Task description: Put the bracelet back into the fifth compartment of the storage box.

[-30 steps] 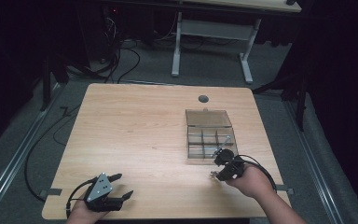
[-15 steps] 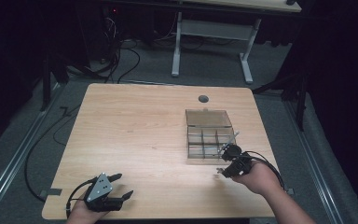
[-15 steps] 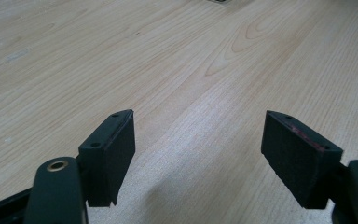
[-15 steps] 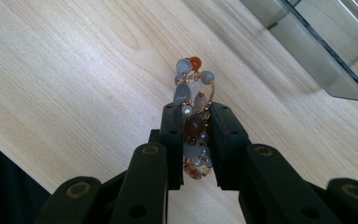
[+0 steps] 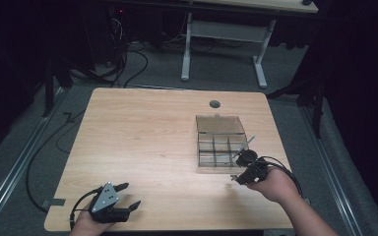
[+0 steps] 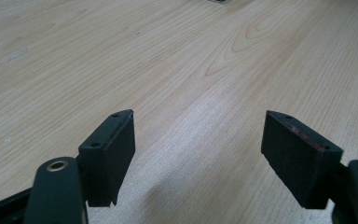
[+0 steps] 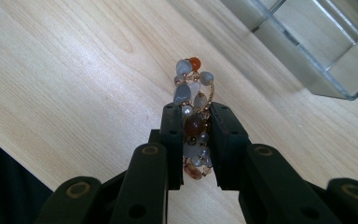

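A beaded bracelet [image 7: 193,100] of grey, white and orange stones on gold wire is clamped between the two black jaws of my right gripper [image 7: 196,119]. In the high view that right gripper [image 5: 246,169] hovers just off the near right corner of a clear compartment box [image 5: 220,145]. A corner of the clear box [image 7: 317,42] lies at the upper right of the right gripper view. My left gripper [image 5: 128,196] rests at the near left of the wooden table [image 5: 147,132]. The left gripper [image 6: 198,140] stands open over bare wood, nothing between its pads.
The box's lid [image 5: 220,123] lies open behind it. A round cable hole [image 5: 215,103] sits near the table's far edge. Cables [image 5: 123,64] and a desk frame [image 5: 224,44] stand on the floor beyond.
My right hand has shifted slightly to the right and towards the box's corner, still holding the bracelet. The left gripper has not moved.
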`<move>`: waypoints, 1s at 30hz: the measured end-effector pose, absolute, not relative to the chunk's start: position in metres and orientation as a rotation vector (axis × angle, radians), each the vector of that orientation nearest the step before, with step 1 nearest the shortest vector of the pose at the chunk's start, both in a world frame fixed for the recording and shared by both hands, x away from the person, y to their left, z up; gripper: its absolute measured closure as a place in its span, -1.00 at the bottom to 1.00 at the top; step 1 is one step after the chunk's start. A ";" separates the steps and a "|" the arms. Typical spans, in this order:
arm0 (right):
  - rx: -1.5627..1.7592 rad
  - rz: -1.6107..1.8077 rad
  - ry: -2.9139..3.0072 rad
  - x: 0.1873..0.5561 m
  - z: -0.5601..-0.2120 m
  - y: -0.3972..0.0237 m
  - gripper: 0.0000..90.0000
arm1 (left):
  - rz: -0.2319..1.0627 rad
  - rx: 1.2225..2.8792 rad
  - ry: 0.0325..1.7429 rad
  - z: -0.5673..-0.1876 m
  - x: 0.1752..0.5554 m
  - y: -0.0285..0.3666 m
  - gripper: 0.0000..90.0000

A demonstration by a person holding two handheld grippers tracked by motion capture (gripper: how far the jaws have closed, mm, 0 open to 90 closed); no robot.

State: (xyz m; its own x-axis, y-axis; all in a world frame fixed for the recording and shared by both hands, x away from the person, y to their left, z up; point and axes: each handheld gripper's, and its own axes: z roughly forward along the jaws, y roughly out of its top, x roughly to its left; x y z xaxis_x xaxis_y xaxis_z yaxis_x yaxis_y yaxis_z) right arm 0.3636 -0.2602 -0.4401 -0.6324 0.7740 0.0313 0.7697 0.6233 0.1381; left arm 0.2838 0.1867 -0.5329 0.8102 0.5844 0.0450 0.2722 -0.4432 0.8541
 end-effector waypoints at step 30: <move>1.339 0.256 2.783 0.397 -0.408 -0.250 0.72 | 0.412 2.043 0.635 -0.533 0.284 0.188 -0.42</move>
State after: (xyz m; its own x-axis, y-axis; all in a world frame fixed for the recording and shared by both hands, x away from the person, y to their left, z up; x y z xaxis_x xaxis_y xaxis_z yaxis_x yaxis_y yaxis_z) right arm 0.3975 -0.2502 -0.4076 -0.6257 0.7793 0.0333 0.7724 0.6130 0.1664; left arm 0.2838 0.1875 -0.5328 0.8104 0.5845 0.0397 0.2737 -0.4376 0.8565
